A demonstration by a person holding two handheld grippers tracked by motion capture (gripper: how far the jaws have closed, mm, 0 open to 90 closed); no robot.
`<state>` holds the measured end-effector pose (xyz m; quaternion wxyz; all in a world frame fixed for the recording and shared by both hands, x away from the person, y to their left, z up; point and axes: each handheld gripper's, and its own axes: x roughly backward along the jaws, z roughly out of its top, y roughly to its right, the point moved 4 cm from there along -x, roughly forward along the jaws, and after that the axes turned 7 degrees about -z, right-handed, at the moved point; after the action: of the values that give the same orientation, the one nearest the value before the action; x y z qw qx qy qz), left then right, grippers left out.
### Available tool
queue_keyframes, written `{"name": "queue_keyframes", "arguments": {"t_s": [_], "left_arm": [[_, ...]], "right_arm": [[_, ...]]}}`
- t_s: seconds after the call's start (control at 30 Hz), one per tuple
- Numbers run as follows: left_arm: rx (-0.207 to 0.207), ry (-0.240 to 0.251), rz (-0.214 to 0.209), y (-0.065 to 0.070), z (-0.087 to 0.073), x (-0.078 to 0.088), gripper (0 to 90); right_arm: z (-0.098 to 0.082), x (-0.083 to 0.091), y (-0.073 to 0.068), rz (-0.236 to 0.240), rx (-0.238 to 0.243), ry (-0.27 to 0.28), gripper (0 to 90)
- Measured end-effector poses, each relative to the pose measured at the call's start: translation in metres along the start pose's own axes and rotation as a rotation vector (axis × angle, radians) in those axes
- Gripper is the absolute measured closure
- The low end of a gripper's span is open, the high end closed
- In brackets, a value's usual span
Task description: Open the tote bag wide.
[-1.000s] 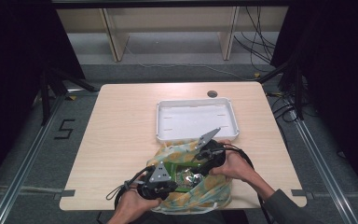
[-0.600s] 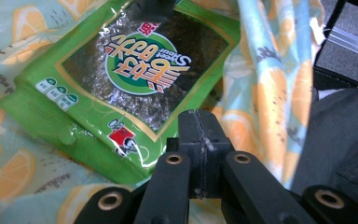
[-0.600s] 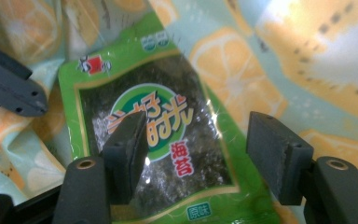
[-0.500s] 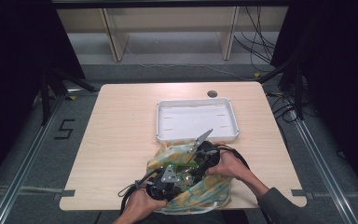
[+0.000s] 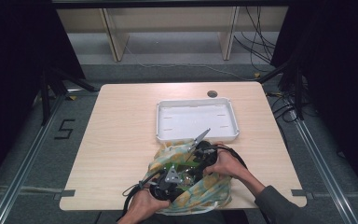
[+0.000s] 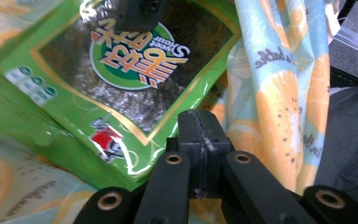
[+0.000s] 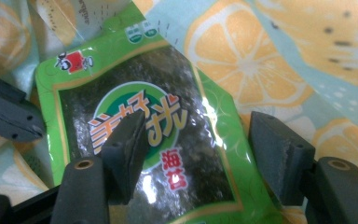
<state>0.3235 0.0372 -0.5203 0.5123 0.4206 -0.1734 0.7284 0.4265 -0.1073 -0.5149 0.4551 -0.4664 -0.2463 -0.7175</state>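
A cloth bag (image 5: 212,191) printed with orange slices lies at the table's front edge. Inside it is a green seaweed snack packet (image 7: 140,135), also in the left gripper view (image 6: 121,74). My right gripper (image 7: 193,154) is open over the packet, with one pad (image 7: 123,149) above its label and the other at its right edge. My left gripper (image 6: 198,135) is shut at the packet's corner beside the bag's cloth (image 6: 279,107); I cannot tell whether cloth is pinched. In the high view both grippers, left (image 5: 182,176) and right (image 5: 189,164), point into the bag.
A white rectangular tray (image 5: 196,101) with nothing in it stands just behind the bag. A small round hole (image 5: 211,94) is in the tabletop behind the tray. Light wood tabletop (image 5: 121,140) stretches to the left. Dark floor and cables surround the table.
Both hands have sunk a little toward the bag, and the left gripper has shifted slightly right, closer to the packet.
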Motion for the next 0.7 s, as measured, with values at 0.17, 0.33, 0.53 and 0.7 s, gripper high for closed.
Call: {"name": "queue_keyframes", "arguments": {"t_s": [0.17,0.33,0.53,0.7], "left_arm": [[0.004,-0.009,-0.002,-0.003,0.000,0.001,89.3],[0.016,0.015,0.000,-0.001,0.002,-0.003,89.3],[0.029,0.027,0.008,0.000,0.002,-0.004,89.2],[0.036,0.014,0.021,0.001,0.000,-0.006,89.2]], "right_arm": [[-0.001,0.000,-0.001,0.012,-0.024,-0.008,39.8],[0.000,0.002,-0.001,0.058,-0.083,-0.006,43.0],[0.003,0.008,-0.006,0.111,-0.092,0.007,51.2],[0.006,0.022,-0.009,0.164,-0.074,0.055,64.4]]}}
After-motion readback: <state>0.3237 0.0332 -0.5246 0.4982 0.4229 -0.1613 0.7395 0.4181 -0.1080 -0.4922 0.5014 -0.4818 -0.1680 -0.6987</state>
